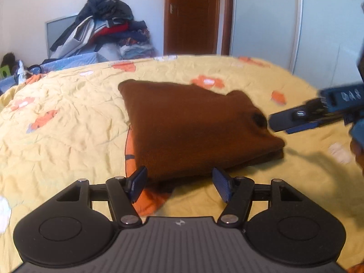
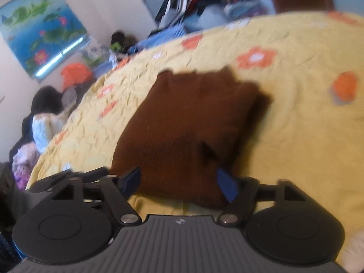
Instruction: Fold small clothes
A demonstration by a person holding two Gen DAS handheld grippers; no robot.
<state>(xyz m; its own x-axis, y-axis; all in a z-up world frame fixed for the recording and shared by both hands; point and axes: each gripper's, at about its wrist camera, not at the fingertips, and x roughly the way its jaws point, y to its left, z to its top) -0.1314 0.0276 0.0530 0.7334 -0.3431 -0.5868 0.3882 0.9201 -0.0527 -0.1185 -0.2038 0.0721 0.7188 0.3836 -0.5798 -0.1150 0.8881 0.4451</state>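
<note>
Both tools are over the bed (image 1: 68, 118) now, and the brown garment (image 1: 193, 127) lies folded into a thick, squarish packet on the yellow flowered cover. The left hand-held gripper (image 1: 180, 183) has its fingers spread wide with nothing between them, the packet's near edge lying just ahead of the tips. The right hand-held gripper (image 2: 179, 183) is spread too and empty, with the brown garment (image 2: 191, 122) straight ahead of it and running in between its tips. From the left wrist view, the right hand-held gripper (image 1: 293, 119) shows off to the right, close beside the packet's corner.

This looks like the closing stage of the fold. To finish it well, I'd say each tool should come in low at the near edge, catch every layer together and not just the top one, and lift evenly so the stack doesn't slide apart.

Hard to read: the right wrist view is smeared with motion, so the garment's edges are soft. A dark spot near the packet's right side can't be identified. How many layers lie underneath is hidden. A clothes pile (image 1: 104, 27) sits well beyond the bed's far edge.
</note>
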